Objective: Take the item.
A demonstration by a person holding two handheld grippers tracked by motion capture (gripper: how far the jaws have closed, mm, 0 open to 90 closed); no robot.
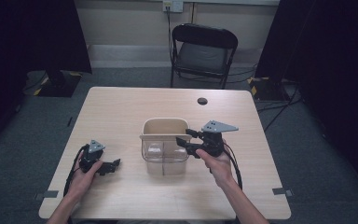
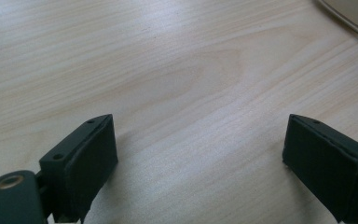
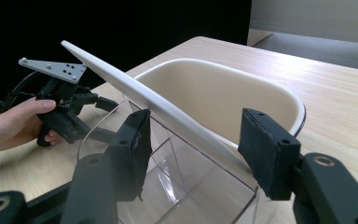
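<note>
Two hand-held grippers, both wide open, empty: right hand-held gripper (image 1: 189, 141) straddles the bin's (image 1: 164, 161) white lid edge (image 3: 168, 114) — close squarely; left hand-held gripper (image 1: 113, 165) rests on surface (image 1: 121, 112).

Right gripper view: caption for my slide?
Open right gripper straddles the white divider of a cream-and-clear bin on a wooden table.

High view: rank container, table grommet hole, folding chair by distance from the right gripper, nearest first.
From the right gripper:
1. Container, right at the jaws, table centre.
2. Grommet hole, farther back on the table.
3. Folding chair, beyond the table's far edge.
</note>
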